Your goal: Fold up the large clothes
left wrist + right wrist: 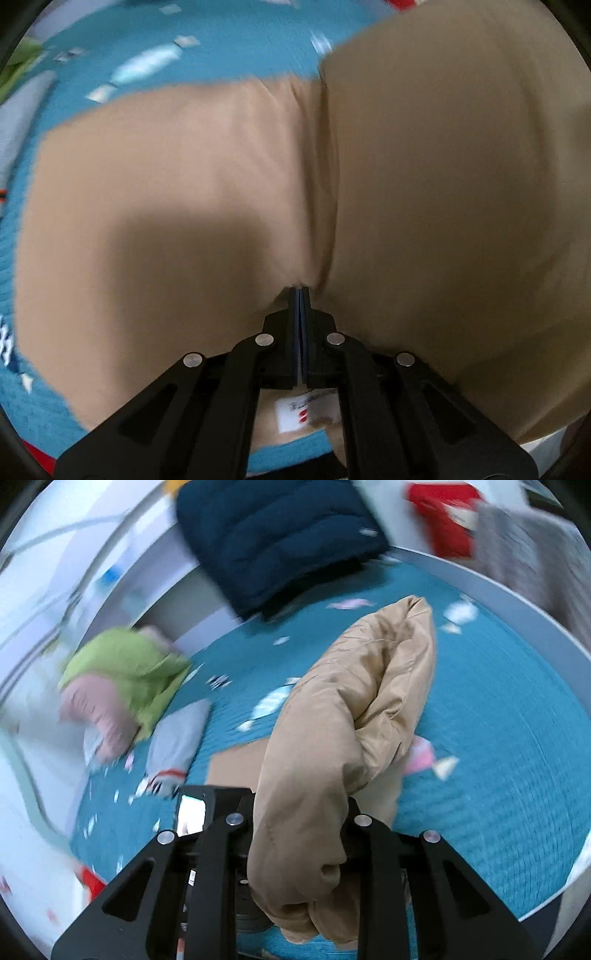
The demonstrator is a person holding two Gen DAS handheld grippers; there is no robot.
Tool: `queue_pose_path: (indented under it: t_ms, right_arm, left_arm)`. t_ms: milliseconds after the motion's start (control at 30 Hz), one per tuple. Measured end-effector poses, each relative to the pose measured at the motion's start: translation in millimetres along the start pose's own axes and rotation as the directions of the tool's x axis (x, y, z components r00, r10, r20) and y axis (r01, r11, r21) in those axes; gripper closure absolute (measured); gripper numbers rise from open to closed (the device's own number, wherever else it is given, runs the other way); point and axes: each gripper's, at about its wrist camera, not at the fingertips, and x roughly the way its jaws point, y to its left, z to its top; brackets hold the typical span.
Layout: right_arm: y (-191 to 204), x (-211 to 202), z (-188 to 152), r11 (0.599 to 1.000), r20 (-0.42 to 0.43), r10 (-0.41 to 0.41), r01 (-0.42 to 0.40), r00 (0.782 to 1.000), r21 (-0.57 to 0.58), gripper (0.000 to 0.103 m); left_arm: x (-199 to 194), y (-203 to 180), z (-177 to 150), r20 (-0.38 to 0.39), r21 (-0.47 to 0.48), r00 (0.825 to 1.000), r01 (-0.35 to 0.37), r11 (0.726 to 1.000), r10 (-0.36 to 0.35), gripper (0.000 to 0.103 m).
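Left wrist view: the left gripper (301, 295) has its 2 fingers pressed together, their tips buried in a crease of the tan padded jacket (184, 206). Whether cloth is pinched between the pads cannot be told. The jacket fills most of this view and lies on a teal patterned bedspread (229, 48), with a deep fold running from the fingertips toward the top. A white care label (308, 411) with red marks shows under the gripper, at the jacket's near edge. The whole view is blurred.

Right wrist view: the right gripper (301, 805) pinches a thick bunch of the same tan padded jacket (351, 701). The cloth is lifted off the bedspread (498, 738), hangs over the fingers and hides their tips. More of it rises in a puffy roll away from the camera. A flat part of the jacket lies on the bed to the left of the lifted bunch. A navy quilted jacket (280, 539) lies at the far edge of the bed. A green and pink garment (122, 679) sits at the left, and something red (443, 520) is at the top right.
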Motion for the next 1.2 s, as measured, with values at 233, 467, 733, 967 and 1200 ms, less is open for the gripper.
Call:
queue_pose_path:
  t_ms: [233,467,733,967,1200]
  right_arm:
    - [74.9,52.5,1.5,0.975,-0.126,0.017,-0.045,0.992,-0.217,0.082]
    - [132.7,135.5,-17.5,0.933,-0.281,-0.022,-0.082,0.96,-0.351,0.081]
    - [162.3,236.0,-53.6,0.916,-0.481,-0.021,-0.176,0.877,-0.361,0.069]
    - [170.9,240.8,-65.0,0.893,-0.559,0.16,-0.361,0.813,-0.269,0.029]
    - [151.3,225.3,-62.5,0.861,-0.575,0.386,-0.506,0.721,-0.058,0.027]
  left_arm:
    - [-76.0,84.4,-25.9,0.107,-0.209,0.988,-0.088,0.974,0.112,0.1]
    - [-102.5,171.9,-67.7,0.077,-0.448,0.975,-0.153,0.881,0.208,0.1]
    - [-119.8,220.6,-80.5,0.074,-0.572,0.959,-0.184,0.8,0.274,0.1]
    - [-119.6,234.3,-70.7,0.076,-0.599,0.954,-0.19,0.778,0.291,0.101]
    - [-124.8,227.0,-38.0,0.138,-0.53,0.955,-0.153,0.834,0.262,0.099]
